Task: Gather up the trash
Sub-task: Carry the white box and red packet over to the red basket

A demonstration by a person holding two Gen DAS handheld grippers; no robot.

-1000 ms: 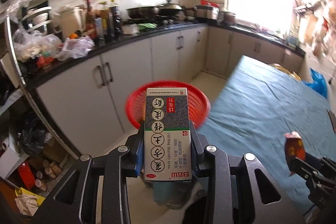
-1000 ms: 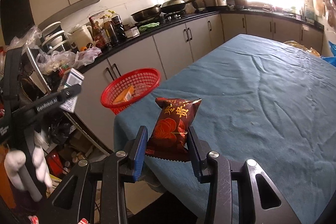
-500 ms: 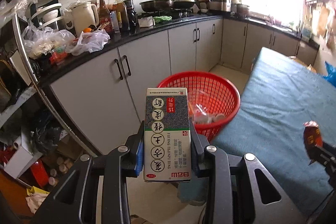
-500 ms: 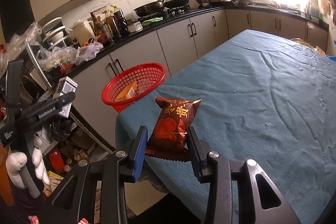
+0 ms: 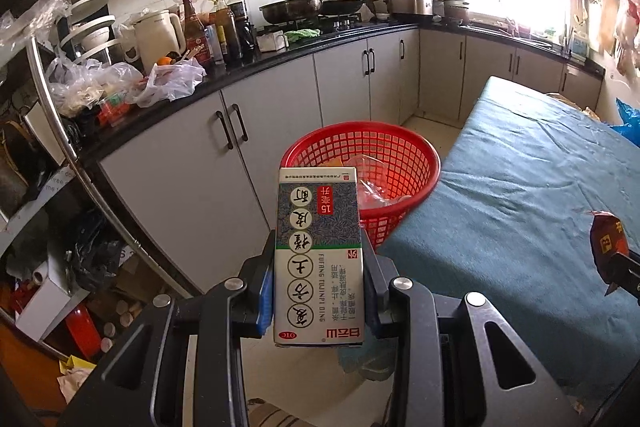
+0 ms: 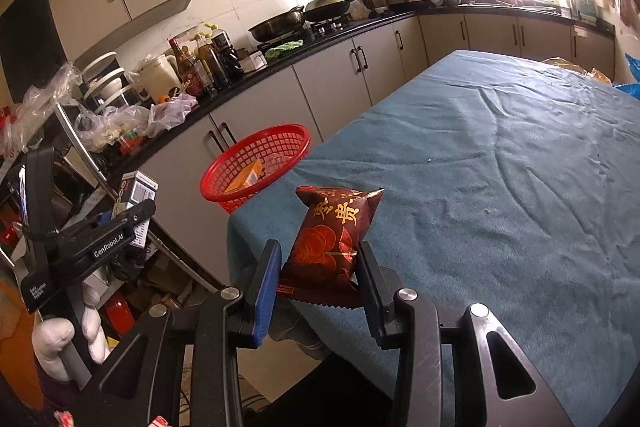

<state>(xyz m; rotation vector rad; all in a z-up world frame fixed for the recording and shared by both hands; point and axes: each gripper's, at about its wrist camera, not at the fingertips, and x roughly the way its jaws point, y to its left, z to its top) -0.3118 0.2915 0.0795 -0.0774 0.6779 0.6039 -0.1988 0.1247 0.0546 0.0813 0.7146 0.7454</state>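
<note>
Item 1. Medicine box [image 5: 319, 255]: flat rectangular carton, matt printed card, grey-green patterned face with white round character panels and a red label, print upside down in the left wrist view. Held upright in the left claw [image 5: 319, 291], whose fingers are closed narrow against its two long sides, blue pad [image 5: 267, 297] on the left side. The box hangs in the air, near of the basket and to the left of the table edge. Also seen from the side in the right wrist view [image 6: 138, 195].

Item 2. Snack packet [image 6: 334, 243]: glossy dark red foil pillow pack, gold characters and a leaf motif, serrated lower seam. Clamped in the right claw [image 6: 318, 279], fingers closed narrow on its lower sides, above the near left corner of the table. Its edge shows at far right in the left wrist view [image 5: 606, 241].

Item 3. Basket [image 5: 400, 155]: round red plastic, open lattice wall, solid rolled rim. Stands at the table's left edge, between the table and the cabinets. Holds clear crumpled wrapping and an orange carton [image 6: 248, 175].

Item 4. Table [image 6: 500, 167]: covered in teal cloth, napped and creased, a few pale crumbs.

Item 5. Cabinets [image 5: 192, 167]: smooth grey doors, dark bar handles, black worktop crowded with bottles, a cream kettle [image 5: 156, 37], plastic bags and pans.
</note>
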